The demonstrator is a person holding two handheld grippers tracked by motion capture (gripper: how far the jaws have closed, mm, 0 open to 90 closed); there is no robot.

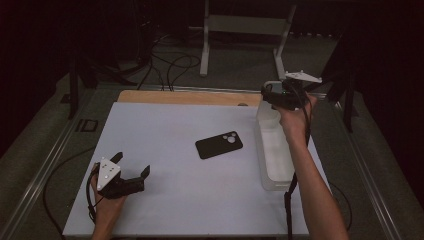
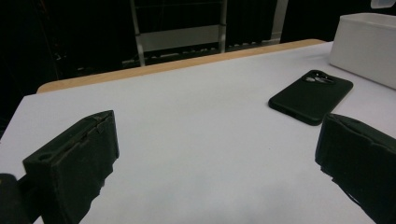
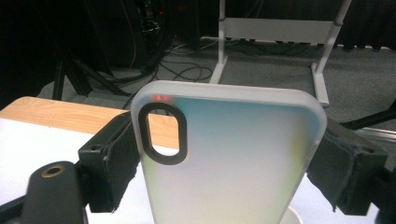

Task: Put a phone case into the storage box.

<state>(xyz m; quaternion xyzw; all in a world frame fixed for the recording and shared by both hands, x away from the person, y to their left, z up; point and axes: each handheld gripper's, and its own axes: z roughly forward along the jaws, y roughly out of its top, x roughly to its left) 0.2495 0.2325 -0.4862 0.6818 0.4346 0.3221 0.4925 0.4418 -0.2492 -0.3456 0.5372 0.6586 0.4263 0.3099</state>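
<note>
Two grippers were in play, and two phone cases; the right gripper (image 3: 224, 158) was clamped on the one translucent case (image 3: 229, 158), its jaws pressing the case's two long edges, the case upright with its oval camera cut-out near the left jaw; that gripper hung over the far end of the single white bin (image 1: 272, 165); the left gripper (image 1: 132, 167) rested low with jaws wide apart, gripping nothing; the one black case (image 2: 312, 95) lay flat on the white table (image 2: 187, 140) ahead of its right jaw, well apart.

table (image 1: 165, 200): white | on it: black phone case (image 1: 219, 144), white bin (image 1: 274, 165)
</note>
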